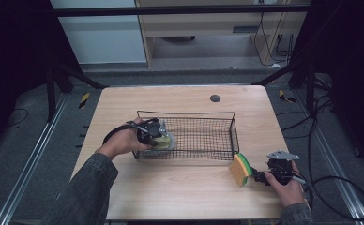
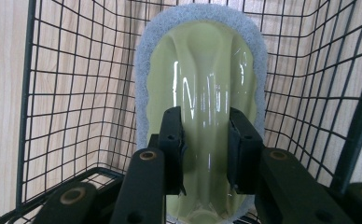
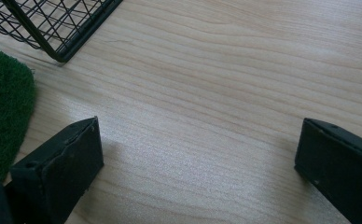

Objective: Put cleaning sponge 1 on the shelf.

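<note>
A black wire basket [image 1: 185, 113] stands in the middle of the wooden table [image 1: 180, 187]. My left gripper [image 1: 157, 133] reaches into the basket's left end, shut on a scrub pad [image 1: 168, 141]. In the left gripper view the pads of this gripper [image 2: 206, 126] squeeze the glossy pale green handle of the scrub pad [image 2: 202, 70], whose grey-white pad edge lies against the basket mesh [image 2: 76, 93]. A yellow and green sponge [image 1: 241, 168] stands on edge by the basket's front right corner. Just right of it my right gripper [image 1: 260, 177] rests low, open [image 3: 200, 135], with bare table between the jaws and the sponge [image 3: 4, 107] at its left.
A small dark round disc [image 1: 215, 98] sits near the table's far edge. The basket corner [image 3: 58, 51] lies close ahead of the right gripper. Cables trail over the floor at the right [image 1: 339, 187]. Bare wood runs along the table's front.
</note>
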`<state>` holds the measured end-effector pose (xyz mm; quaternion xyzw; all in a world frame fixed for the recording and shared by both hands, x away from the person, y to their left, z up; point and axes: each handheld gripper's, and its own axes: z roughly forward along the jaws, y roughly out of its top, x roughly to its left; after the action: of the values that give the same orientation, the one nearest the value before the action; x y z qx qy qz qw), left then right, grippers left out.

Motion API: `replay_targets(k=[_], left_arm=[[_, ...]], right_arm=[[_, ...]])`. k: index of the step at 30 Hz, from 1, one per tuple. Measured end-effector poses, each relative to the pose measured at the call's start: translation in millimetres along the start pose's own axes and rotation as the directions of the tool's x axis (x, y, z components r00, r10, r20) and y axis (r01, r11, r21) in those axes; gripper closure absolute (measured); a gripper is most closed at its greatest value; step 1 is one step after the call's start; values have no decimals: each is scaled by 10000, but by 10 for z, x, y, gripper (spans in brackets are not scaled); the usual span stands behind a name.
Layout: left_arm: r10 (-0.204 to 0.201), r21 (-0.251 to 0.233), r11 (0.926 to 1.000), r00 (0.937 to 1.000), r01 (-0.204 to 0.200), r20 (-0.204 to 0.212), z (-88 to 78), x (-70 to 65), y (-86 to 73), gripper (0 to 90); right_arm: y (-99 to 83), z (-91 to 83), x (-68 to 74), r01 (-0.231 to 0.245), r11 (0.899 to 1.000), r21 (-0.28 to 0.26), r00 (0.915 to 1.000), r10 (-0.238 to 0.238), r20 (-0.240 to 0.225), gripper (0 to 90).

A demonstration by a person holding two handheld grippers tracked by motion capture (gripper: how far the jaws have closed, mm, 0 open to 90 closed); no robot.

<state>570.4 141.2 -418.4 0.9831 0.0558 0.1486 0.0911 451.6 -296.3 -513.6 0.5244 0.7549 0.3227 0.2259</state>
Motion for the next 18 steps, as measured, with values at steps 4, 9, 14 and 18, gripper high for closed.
replay_targets(k=[4,9,14,18], left_arm=[[-41,-10,10000,10000,41,21,12,1,0,701],[-88,33,10000,9999,87,103,50,-10,-13,698],[-202,-85,9998,9998,202,42,37,-4,-24,691],[-358,-287,9989,9994,358,-15,-7,17,-40,681]], right_arm=[[0,0,0,4,10000,1,10000,-4,-1,12],[0,0,1,-9,10000,-10,10000,9,3,12],[1,-2,2,-31,10000,8,10000,31,-18,12],[0,0,0,5,10000,-3,10000,-5,5,12]])
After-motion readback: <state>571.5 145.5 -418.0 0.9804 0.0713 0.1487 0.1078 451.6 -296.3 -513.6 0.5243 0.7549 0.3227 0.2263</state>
